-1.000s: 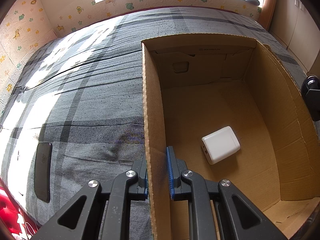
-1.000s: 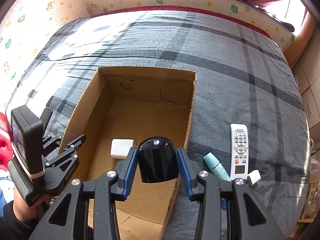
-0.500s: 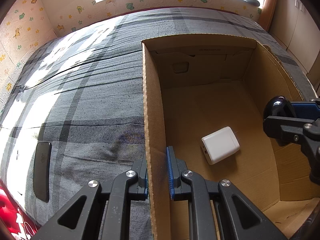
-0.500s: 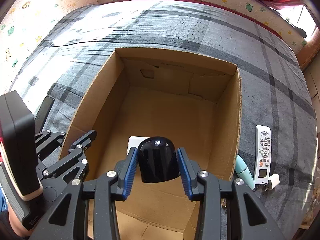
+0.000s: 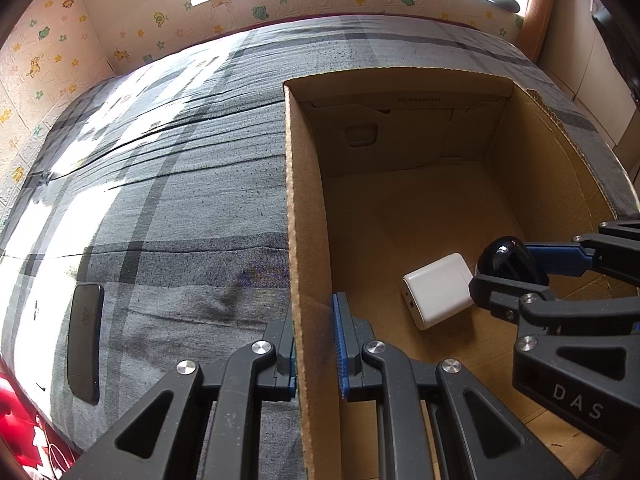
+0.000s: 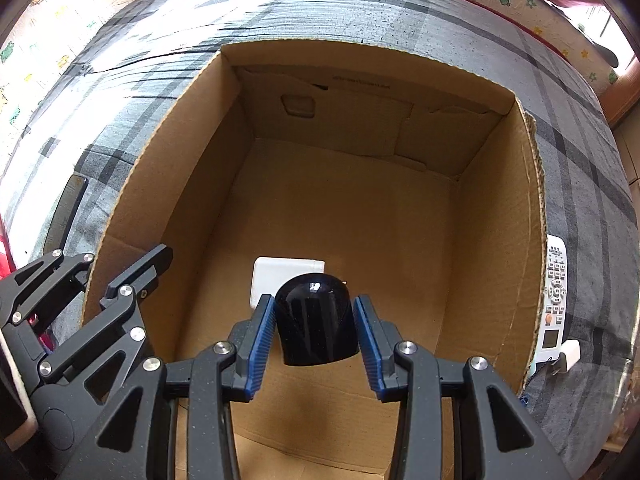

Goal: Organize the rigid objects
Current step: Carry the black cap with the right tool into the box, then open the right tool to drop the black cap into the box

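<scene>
Grey plaid bedding covers the bed (image 5: pixel 180 200) on which everything lies, with sunlight falling across it from the window beyond. Nearest in the left wrist view, the left gripper (image 5: pixel 314 344) is clamped tight on the left wall of the cardboard box (image 5: pixel 298 200), one pad outside and one inside, apparently to keep the light box from sliding on the soft bed while things are dropped in. In the right wrist view, the right gripper (image 6: pixel 314 330) has its blue pads pressed on both flanks of a glossy black rounded object (image 6: pixel 316 320), carried with its domed end pointing away from the camera; the grip on the sides leaves the underside free for setting down. It hangs inside the box, low over the floor and just beside the white charger block (image 6: pixel 280 276) that already lies there, so the placing looks nearly complete and what remains is to lower it and let go without knocking the charger. Outside the box, a dark phone (image 5: pixel 84 340) lies flat on the bedding to the left, and a white remote control (image 6: pixel 554 296) with a small white plug (image 6: pixel 566 354) rests beside the right wall, probably waiting their turn. Farther off, cartoon-patterned wall padding (image 5: pixel 60 60) borders the bed.
</scene>
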`<state>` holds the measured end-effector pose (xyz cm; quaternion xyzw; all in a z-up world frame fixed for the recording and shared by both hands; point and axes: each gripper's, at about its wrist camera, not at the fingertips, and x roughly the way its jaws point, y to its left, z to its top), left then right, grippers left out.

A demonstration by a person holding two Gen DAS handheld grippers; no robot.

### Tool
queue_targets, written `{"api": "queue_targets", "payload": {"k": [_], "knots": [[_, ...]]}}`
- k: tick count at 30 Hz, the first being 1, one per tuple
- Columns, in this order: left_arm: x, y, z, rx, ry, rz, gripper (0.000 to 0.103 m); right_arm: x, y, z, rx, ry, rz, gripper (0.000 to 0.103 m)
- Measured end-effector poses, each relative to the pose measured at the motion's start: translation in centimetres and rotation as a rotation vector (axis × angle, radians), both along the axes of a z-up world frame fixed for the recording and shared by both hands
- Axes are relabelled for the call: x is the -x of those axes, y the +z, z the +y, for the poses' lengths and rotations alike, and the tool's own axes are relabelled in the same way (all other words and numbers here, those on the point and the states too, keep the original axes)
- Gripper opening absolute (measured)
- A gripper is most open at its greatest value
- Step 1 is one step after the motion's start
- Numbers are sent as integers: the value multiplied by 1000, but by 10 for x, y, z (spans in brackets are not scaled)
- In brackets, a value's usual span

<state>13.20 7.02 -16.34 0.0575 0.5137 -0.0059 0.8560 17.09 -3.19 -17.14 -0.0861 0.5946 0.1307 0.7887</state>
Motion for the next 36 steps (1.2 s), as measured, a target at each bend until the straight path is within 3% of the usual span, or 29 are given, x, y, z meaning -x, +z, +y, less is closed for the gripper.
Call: {"api": "queue_targets", "payload": {"k": [15,36], "knots": [[0,2,-1,-6,-1,-3,15,-10,-14,-4,11,-6,24,44],[2,2,-2,-10,0,-4,15,5,16,-7,-20,5,-40,50]]}}
